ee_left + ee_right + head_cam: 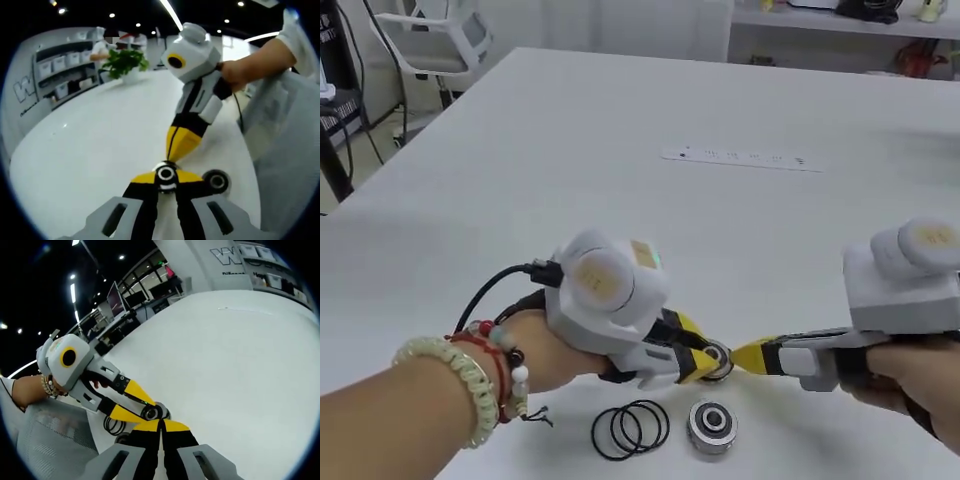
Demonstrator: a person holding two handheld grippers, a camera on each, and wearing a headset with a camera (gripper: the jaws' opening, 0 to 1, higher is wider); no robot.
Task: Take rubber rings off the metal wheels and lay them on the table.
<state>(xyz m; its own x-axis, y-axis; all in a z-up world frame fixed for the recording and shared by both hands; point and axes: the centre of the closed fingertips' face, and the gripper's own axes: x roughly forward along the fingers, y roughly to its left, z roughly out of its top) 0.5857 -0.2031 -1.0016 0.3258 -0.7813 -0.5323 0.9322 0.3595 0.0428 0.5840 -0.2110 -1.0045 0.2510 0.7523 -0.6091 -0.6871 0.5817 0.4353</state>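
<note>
A small round metal wheel is held up off the table, squeezed between the yellow tips of the left gripper. The right gripper has its pointy tips pressed together and touches that wheel's edge. Below them, thin black rubber rings lie in a little pile on the smooth white table, beside another shiny wheel.

The left gripper has a rounded white housing with a tan disc, a black body and yellow-tipped jaws; a black cable loops out behind it; the right gripper looks the same; the left wrist wears a pale-green bead bracelet and a red-beaded cord.
</note>
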